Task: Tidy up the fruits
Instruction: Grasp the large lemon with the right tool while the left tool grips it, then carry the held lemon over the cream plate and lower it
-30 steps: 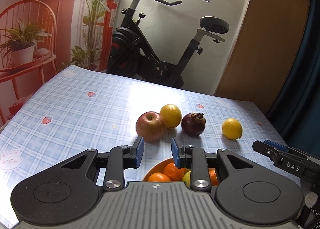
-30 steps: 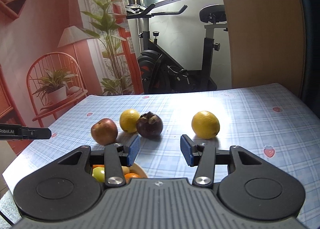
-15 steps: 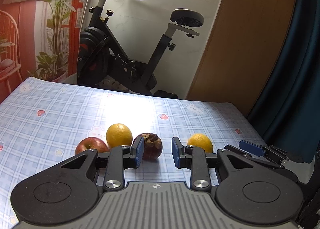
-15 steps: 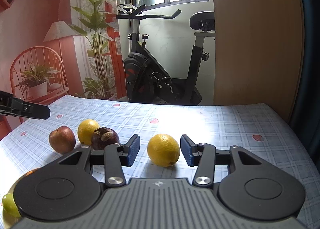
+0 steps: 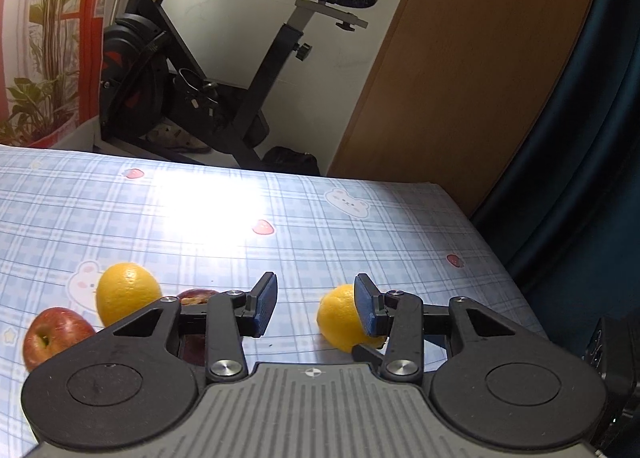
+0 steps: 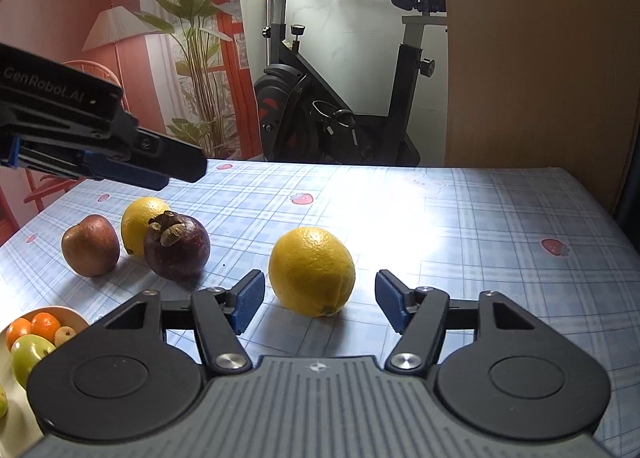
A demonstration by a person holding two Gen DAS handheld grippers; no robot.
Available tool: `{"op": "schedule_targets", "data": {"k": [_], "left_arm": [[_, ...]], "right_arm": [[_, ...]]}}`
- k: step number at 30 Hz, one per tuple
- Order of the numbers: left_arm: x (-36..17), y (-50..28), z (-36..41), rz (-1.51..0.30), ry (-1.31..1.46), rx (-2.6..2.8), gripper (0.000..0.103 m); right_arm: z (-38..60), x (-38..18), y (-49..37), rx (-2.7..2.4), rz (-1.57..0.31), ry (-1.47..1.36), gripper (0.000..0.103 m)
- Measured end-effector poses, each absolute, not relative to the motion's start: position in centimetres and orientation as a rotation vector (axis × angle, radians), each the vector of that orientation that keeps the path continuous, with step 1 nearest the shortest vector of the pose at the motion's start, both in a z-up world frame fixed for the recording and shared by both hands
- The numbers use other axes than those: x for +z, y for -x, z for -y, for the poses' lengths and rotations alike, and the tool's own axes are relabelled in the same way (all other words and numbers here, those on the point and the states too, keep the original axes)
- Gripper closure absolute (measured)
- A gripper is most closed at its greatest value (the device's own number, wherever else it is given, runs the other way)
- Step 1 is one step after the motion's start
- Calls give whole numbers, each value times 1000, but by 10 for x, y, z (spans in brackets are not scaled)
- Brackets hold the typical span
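We already have some small fruit in the bowl (image 6: 78,318) at eight o'clock. Four pieces remain on the table (image 6: 480,225). Our right gripper (image 6: 320,300) is opening its jaws around the lemon (image 6: 312,272), not touching; the left gripper (image 5: 316,308) is opening too, empty.

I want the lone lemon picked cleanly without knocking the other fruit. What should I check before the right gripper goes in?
1. Right gripper lined up on the lone lemon: ok.
2. Jaws wider than the lemon: ok, and opening.
3. Nothing held between the jaws: ok.
4. Mangosteen apart from the lemon: ok.
5. Left gripper clear of the path: ok, it hangs above the fruit group.
6. Room in the bowl: cannot tell.
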State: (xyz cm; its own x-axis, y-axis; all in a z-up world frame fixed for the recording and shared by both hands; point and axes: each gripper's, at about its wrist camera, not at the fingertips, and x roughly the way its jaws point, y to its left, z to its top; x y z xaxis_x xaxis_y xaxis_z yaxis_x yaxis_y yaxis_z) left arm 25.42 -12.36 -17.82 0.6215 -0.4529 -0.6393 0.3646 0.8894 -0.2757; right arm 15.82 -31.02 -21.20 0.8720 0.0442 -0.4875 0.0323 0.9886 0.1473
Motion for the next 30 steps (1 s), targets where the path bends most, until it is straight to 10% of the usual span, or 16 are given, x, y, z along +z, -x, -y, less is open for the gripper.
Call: {"op": "schedule_targets", "data": {"k": [30], "left_arm": [[-232, -310, 157, -947, 223, -567, 53]], "right_arm": [[324, -228, -191, 85, -562, -248, 46]]}}
